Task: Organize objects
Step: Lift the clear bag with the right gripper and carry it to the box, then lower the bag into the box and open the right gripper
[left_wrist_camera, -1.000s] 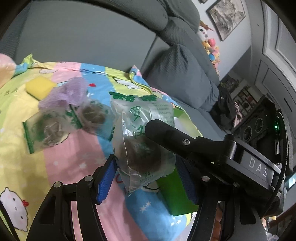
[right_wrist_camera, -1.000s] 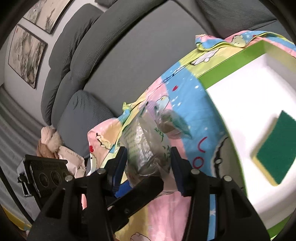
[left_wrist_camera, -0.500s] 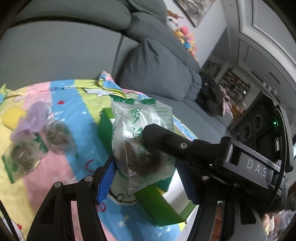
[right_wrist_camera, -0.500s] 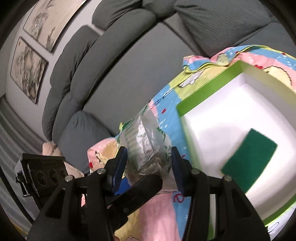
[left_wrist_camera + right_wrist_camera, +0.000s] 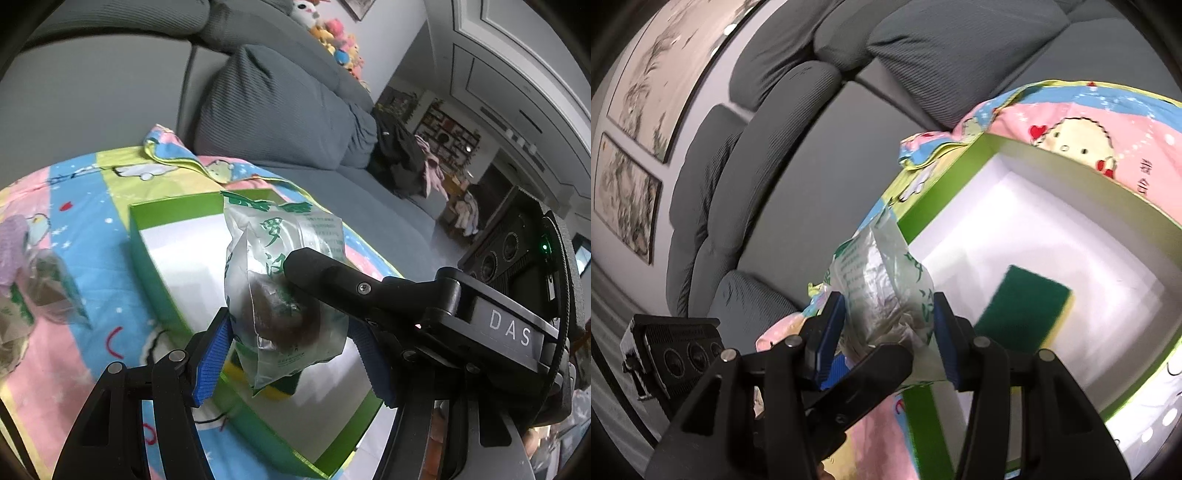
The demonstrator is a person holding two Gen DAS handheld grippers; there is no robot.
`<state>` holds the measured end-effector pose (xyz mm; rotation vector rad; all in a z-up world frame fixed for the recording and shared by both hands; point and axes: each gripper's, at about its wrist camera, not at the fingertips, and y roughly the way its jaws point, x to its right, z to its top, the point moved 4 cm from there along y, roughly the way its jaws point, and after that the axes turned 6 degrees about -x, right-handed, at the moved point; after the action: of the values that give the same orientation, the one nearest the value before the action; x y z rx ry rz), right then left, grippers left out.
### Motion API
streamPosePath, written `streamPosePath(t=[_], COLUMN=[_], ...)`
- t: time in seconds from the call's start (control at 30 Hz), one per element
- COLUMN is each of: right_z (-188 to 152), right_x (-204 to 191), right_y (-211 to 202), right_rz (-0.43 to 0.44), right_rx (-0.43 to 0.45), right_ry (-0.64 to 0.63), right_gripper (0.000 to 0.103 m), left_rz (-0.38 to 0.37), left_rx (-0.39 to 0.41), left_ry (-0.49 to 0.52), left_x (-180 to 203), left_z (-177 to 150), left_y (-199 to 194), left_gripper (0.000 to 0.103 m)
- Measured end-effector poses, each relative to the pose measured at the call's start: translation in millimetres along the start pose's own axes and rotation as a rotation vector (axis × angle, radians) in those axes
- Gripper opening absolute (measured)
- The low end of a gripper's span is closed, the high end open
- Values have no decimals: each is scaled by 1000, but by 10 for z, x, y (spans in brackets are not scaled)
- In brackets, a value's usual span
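Note:
A crinkly clear-and-green packet [image 5: 284,288] with a brown lump inside hangs over the green box [image 5: 162,284]. My left gripper [image 5: 293,354] is shut on it, blue pads on both sides. In the right wrist view the packet [image 5: 886,291] shows its silvery side, and my right gripper [image 5: 888,328] is shut on it too. One black finger of the right gripper [image 5: 332,280] crosses in front of the packet. Whether this is one packet or two pressed together I cannot tell. The box [image 5: 923,195] is white inside and holds a green-and-yellow sponge [image 5: 1023,306].
The box rests on a colourful cartoon blanket [image 5: 92,206] spread over a grey sofa [image 5: 280,103]. More clear packets [image 5: 40,299] and a purple puff [image 5: 14,236] lie on the blanket left of the box. Back cushions [image 5: 768,122] rise behind.
Both grippers have carried the packet sideways from above the blanket to above the open box. The loose packets have slid to the left edge of the left wrist view. The grip is unchanged.

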<state>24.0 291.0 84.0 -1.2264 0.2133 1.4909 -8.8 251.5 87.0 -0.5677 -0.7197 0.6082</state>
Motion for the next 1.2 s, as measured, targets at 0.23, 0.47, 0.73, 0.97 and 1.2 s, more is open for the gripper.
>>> streamPosePath(t=[0.23,0.47,0.73,0.97,1.2], right_z=[36,63,87,98,97], right_x=[173,289,363,436,434], right_y=[-63,-138,-179,-191,-165], right_rz=[-54,-81,-112,-124,-151], right_rx=[3,15,15,18,16], right_ry=[35,54,49,76,75], right_gripper=[47,48,48,48,48], left_rz=[-38,-51,-64,-70,-59], left_rx=[-29,-49,-60,-73,-82], left_ry=[-13,-11,-20,-33,-34], left_x=[75,170,219,239,219], left_z=[-16,-48,-74,-100,-122], left_y=[157,246,301,334,321], left_gripper=[67,67,67,67,67])
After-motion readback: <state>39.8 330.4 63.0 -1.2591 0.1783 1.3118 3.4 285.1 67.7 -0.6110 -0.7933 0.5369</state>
